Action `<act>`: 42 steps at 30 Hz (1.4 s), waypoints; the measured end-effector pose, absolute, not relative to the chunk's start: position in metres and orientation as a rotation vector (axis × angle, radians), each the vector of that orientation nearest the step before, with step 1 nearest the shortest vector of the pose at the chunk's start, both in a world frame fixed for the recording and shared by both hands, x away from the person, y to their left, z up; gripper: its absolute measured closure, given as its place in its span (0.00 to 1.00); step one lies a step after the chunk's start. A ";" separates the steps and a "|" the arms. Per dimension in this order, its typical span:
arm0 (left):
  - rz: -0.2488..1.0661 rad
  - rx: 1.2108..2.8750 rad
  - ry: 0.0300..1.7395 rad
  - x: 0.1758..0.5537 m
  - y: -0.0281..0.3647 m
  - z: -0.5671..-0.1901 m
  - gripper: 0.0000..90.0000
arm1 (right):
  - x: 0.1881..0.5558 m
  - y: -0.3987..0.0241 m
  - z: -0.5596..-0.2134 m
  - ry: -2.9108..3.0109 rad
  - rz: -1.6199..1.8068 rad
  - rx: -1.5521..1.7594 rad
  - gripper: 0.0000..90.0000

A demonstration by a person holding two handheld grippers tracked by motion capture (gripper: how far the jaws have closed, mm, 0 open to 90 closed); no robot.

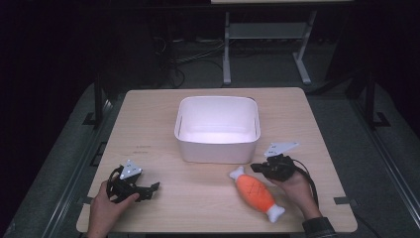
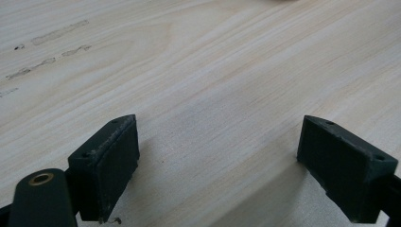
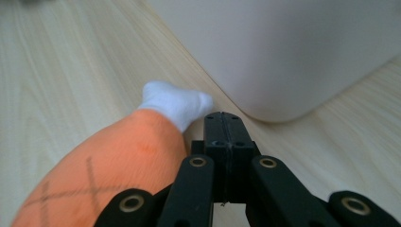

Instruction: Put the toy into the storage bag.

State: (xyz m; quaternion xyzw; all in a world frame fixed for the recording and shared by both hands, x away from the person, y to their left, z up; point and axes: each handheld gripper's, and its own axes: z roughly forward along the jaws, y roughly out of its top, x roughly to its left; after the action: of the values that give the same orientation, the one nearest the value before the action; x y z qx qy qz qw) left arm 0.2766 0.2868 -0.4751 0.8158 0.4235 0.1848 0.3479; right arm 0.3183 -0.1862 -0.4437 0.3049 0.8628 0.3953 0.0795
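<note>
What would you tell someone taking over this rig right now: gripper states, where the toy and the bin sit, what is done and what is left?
Left gripper: open, jaws wide apart over bare table at the front left, holding nothing.
Right gripper: jaws shut together, empty, beside the near white end of the orange plush toy, not around it.
The toy lies flat on the table, angled, in front of the white bin and apart from it.
The bin stands mid-table; its inside looks empty.
Done: nothing grasped or moved into the bin.
Left, probably: open the right gripper, take the toy, and place it in the bin.
</note>
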 end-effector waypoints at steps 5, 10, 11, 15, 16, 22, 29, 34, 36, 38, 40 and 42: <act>0.480 2.114 1.098 0.277 0.287 -0.475 0.14 | 0.296 -0.205 -0.434 2.546 1.207 0.945 0.99; 0.480 2.114 1.098 0.277 0.287 -0.475 0.14 | 0.264 -0.218 -0.426 2.544 1.245 0.937 0.99; 0.480 2.114 1.098 0.277 0.287 -0.475 0.14 | 0.259 -0.219 -0.426 2.546 1.245 0.930 0.99; 0.480 2.114 1.098 0.277 0.287 -0.475 0.14 | 0.243 -0.222 -0.427 2.552 1.260 0.930 0.99; 0.481 2.114 1.098 0.277 0.287 -0.475 0.14 | 0.239 -0.222 -0.427 2.557 1.270 0.929 0.99; 0.480 2.114 1.098 0.277 0.287 -0.475 0.14 | 0.221 -0.219 -0.428 2.590 1.281 0.907 0.99; 0.480 2.114 1.098 0.277 0.287 -0.475 0.14 | 0.202 -0.214 -0.433 2.655 1.298 0.882 0.99; 0.480 2.114 1.098 0.277 0.287 -0.475 0.14 | 0.197 -0.212 -0.438 2.690 1.277 0.857 0.99; 0.481 2.114 1.098 0.277 0.287 -0.475 0.14 | 0.198 -0.214 -0.439 2.690 1.269 0.866 0.99; 0.480 2.114 1.098 0.277 0.287 -0.475 0.14 | 0.199 -0.217 -0.439 2.682 1.259 0.879 0.99; 0.481 2.114 1.097 0.277 0.287 -0.475 0.14 | 0.200 -0.220 -0.440 2.677 1.240 0.885 0.99; 0.481 2.114 1.098 0.277 0.287 -0.475 0.14 | 0.202 -0.224 -0.439 2.671 1.222 0.893 0.99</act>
State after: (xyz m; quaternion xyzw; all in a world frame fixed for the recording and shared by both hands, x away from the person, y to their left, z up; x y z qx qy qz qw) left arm 0.2767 0.2868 -0.4752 0.8155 0.4234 0.1854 0.3483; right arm 0.2022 -0.2236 -0.4392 0.2907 0.8695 0.3978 0.0360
